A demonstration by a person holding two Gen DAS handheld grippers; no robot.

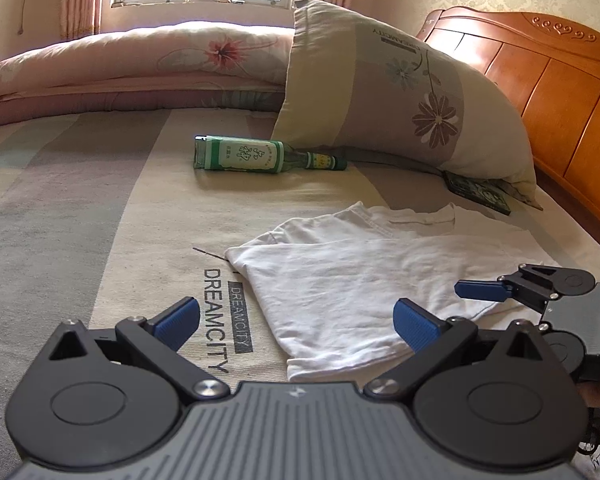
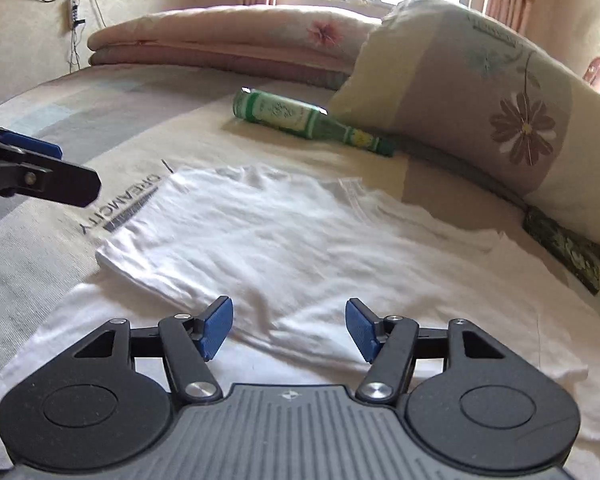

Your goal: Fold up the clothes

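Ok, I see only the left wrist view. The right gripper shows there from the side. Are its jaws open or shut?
Observer: Open. The right gripper is over the shirt, with nothing between the jaws.
Operator: Does the shirt go on under that gripper?
Observer: Yes. A flat lower layer of white cloth runs under it to the near edge of the view, and the folded part lies on top, farther away.
Operator: Is anything on the wall left of the bed?
Observer: A power strip hangs there, with cables.
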